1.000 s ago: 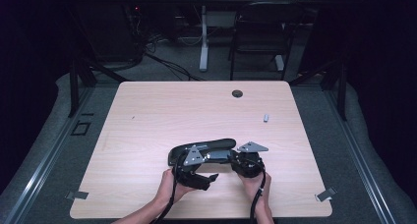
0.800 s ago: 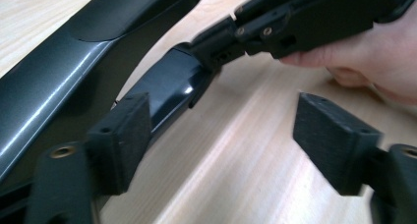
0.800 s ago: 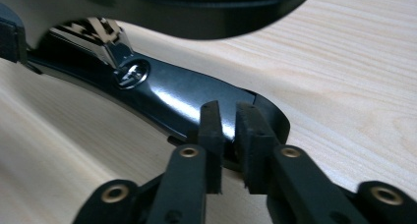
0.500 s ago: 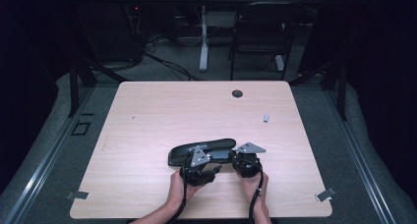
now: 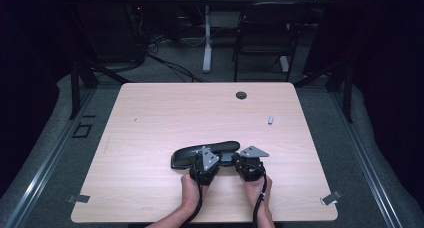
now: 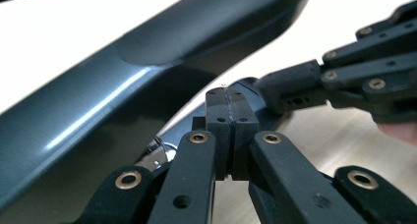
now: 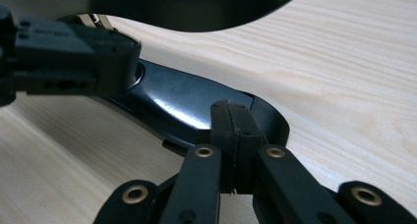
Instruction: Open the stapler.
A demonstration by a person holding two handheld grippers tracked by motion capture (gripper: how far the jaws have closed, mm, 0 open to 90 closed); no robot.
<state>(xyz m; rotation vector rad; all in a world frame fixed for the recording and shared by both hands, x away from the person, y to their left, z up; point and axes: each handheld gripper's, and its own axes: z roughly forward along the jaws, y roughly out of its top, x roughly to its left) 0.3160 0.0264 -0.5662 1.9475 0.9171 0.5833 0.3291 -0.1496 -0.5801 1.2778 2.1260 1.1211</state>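
Observation:
A long black glossy object (image 5: 202, 151) with a curved arm lies on the wooden table (image 5: 150, 118), near the front middle. Both hands hold their grippers right behind it, close together. In the left gripper view, my left gripper (image 6: 230, 111) has its pads pressed flat together just below the object's dark grey body (image 6: 147, 62), with the right gripper's jaws reaching in from the right. My right gripper (image 7: 232, 121) also has its pads together, in front of the object's shiny curved arm (image 7: 182, 101). From above, the left gripper (image 5: 216, 158) and right gripper (image 5: 235, 159) almost meet.
A small grey piece (image 5: 270, 120) lies at the right rear of the table and a round cable hole (image 5: 241, 95) sits at its far edge. Metal clips (image 5: 331, 198) mark the front corners. A chair (image 5: 265, 33) and cables stand beyond the table.
The left hand and its gripper have slid forward and right, closer to the black object and the right gripper. The object and the right gripper have barely moved.

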